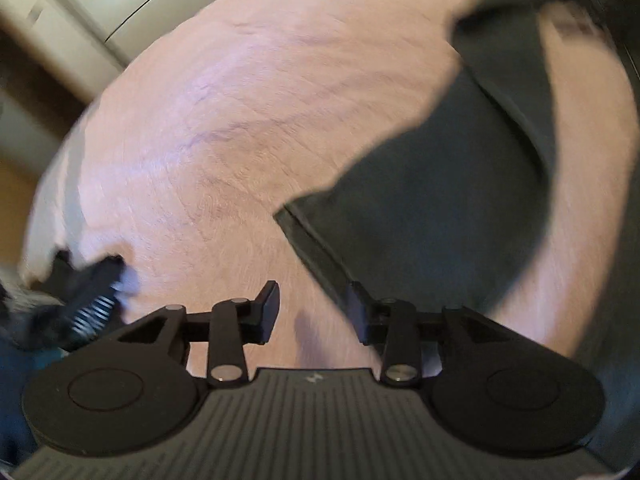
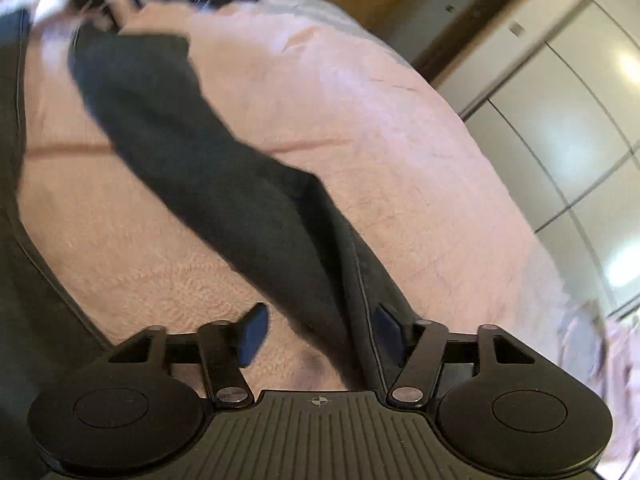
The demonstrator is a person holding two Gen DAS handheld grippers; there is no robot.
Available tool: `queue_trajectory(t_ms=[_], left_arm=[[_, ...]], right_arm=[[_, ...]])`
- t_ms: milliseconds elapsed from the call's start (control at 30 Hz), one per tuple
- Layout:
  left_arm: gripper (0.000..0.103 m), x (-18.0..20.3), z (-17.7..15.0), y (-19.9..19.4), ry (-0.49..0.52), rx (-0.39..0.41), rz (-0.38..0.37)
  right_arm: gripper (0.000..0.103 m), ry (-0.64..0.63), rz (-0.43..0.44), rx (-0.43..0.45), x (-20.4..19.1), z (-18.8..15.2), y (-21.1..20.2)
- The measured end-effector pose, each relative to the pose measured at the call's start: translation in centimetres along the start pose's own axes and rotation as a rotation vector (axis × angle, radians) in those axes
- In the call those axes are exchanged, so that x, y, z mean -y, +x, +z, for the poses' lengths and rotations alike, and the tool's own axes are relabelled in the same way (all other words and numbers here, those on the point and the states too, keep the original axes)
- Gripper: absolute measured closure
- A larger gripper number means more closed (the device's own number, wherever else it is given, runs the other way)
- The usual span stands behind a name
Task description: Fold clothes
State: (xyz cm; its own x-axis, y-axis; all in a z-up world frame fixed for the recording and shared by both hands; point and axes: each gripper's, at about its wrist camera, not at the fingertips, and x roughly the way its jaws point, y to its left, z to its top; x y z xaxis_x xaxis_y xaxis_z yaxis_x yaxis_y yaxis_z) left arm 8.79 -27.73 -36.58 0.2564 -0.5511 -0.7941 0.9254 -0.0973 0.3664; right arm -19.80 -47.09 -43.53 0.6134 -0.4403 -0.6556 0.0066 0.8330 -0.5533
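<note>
A dark grey garment (image 1: 440, 184), seemingly trousers, lies spread on a pink blanket (image 1: 240, 120). In the left wrist view its hem edge runs down to the right finger of my left gripper (image 1: 314, 312), which stands open over the blanket with nothing pressed between its pads. In the right wrist view one long dark leg (image 2: 192, 128) of the garment runs across the blanket (image 2: 340, 120) and passes between the fingers of my right gripper (image 2: 322, 328). That gripper is open wide, its pads clear of the cloth. Both views are blurred.
White wardrobe doors (image 1: 100, 8) (image 2: 560, 120) stand beyond the bed's edge. A blurred black tool with a spring (image 1: 88, 300) shows at the lower left. A pale crumpled cloth (image 2: 616, 344) lies at the right of the bed.
</note>
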Motion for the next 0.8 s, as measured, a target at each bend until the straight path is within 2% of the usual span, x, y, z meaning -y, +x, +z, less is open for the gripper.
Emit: queue_trajectory(t_ms=[33,133,200,267,300,333,367,400,667,800], left_arm=[[0.059,-0.6,0.3,0.5,-0.059,0.005,-0.036],[0.058,-2.1,0.7,2.1,-0.231,0.01,-0.141],[0.059,-2.5,0.5,3.0,-0.311,0.011,-0.181],[0.064,-2.6,0.4,3.3,-0.344,0.001,-0.199],[0.067,-2.6,0.6,3.3,-0.348,0.001,-0.203],[0.08,-2.5,0.7,3.1,-0.341,0.007,-0.202],[0.098,-2.5,0.7,2.8,-0.335,0.013,-0.2],[0.102,-2.6,0.5,2.5,-0.336,0.026,-0.191],[0.102,-3.2,-0.2,-0.7,-0.334,0.143,-0.114],[0.102,-3.7,0.3,-1.9,-0.329,0.173,-0.111]], right_arm=[[0.037,-0.033,-0.018,-0.005,-0.4,-0.1,0.4],[0.035,-0.077,-0.064,-0.003,-0.5,-0.5,0.9],[0.034,-0.086,-0.091,-0.023,-0.2,-0.8,1.4],[0.034,-0.097,-0.115,-0.049,0.0,-1.2,1.8],[0.034,-0.101,-0.127,-0.063,0.1,-1.3,1.9],[0.034,-0.104,-0.139,-0.076,0.2,-1.5,2.1],[0.034,-0.108,-0.152,-0.09,0.3,-1.7,2.2],[0.034,-0.112,-0.164,-0.104,0.4,-1.8,2.3],[0.034,-0.117,-0.191,-0.157,0.8,-2.6,3.0],[0.035,-0.124,-0.194,-0.179,0.7,-2.7,3.2]])
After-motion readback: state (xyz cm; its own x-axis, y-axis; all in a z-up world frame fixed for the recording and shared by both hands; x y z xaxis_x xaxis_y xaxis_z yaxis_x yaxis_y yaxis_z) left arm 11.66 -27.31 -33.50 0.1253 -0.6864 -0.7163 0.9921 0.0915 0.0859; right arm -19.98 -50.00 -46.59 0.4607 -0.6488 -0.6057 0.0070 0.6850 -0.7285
